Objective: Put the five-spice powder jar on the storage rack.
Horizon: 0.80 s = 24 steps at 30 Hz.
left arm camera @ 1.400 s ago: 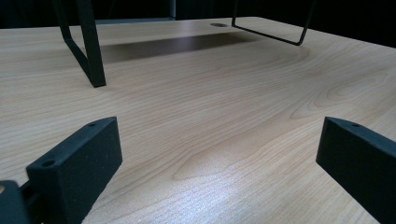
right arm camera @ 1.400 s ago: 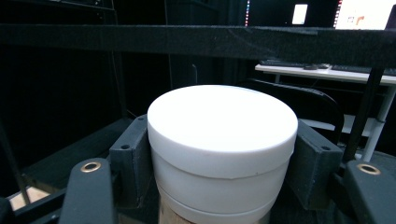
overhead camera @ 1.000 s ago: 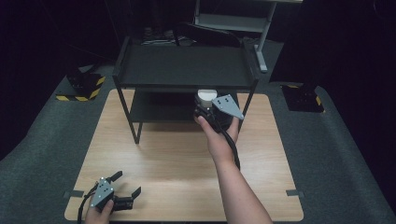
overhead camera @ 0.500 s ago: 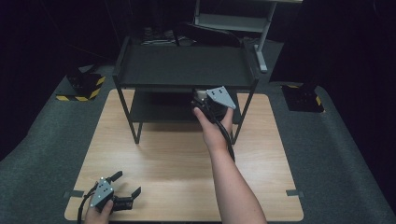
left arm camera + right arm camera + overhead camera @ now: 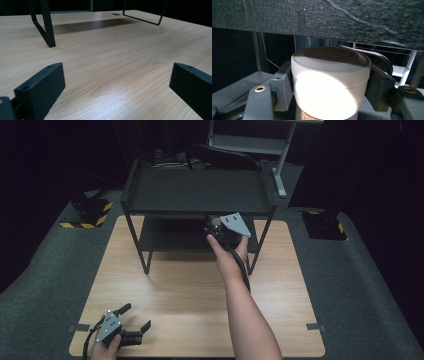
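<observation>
Right gripper (image 5: 216, 227) reaches under the top shelf (image 5: 200, 190) of the black two-tier rack (image 5: 142, 252), jaws clamped on a white round jar (image 5: 330, 83), one pad on each side of its wall. Jar sits upright between the jaws with its lid facing up; raised lettering on the lid, too faint to read. Directly above the jaws, close over the lid, hangs the dark underside of the top shelf (image 5: 337, 17); below them lies the lower shelf (image 5: 170, 237). Left gripper (image 5: 136, 325) rests low over the wooden table (image 5: 112, 62), jaws spread wide with nothing between them; ahead of them stands a rack leg (image 5: 46, 23).
</observation>
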Motion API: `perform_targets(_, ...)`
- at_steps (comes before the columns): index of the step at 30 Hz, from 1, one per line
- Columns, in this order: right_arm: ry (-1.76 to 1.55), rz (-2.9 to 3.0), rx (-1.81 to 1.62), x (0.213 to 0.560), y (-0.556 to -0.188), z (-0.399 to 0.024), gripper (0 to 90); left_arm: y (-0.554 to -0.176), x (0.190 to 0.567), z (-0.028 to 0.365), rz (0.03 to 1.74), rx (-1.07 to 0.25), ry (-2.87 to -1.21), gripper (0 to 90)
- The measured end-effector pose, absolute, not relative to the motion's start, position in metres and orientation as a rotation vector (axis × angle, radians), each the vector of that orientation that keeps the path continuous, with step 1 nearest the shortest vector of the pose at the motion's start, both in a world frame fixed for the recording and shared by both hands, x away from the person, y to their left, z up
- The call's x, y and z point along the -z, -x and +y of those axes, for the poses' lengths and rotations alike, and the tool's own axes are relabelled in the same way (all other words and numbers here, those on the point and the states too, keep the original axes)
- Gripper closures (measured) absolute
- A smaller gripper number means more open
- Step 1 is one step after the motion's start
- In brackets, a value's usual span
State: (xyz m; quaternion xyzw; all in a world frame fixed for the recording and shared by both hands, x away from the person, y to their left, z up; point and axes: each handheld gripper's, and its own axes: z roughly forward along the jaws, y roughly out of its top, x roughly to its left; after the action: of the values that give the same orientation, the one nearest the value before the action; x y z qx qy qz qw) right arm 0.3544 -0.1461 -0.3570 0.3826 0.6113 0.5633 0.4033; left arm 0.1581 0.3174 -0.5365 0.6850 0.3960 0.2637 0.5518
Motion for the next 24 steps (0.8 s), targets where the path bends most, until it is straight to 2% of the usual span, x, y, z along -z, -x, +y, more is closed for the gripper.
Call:
perform_targets(6,-0.983,1.548,-1.437,0.356,-0.357,-0.150,32.0,-0.158,0.536,0.317,0.937,-0.625,-1.620,0.5)
perform_targets(19,-0.940,1.582,-1.479,0.355,-0.352,-0.158,2.2,-0.158,0.536,0.317,0.938,-0.624,-1.622,0.5)
perform_targets(24,-0.932,1.585,-1.498,0.357,-0.346,-0.167,0.5,-0.158,0.536,0.317,0.940,-0.624,-1.623,0.6)
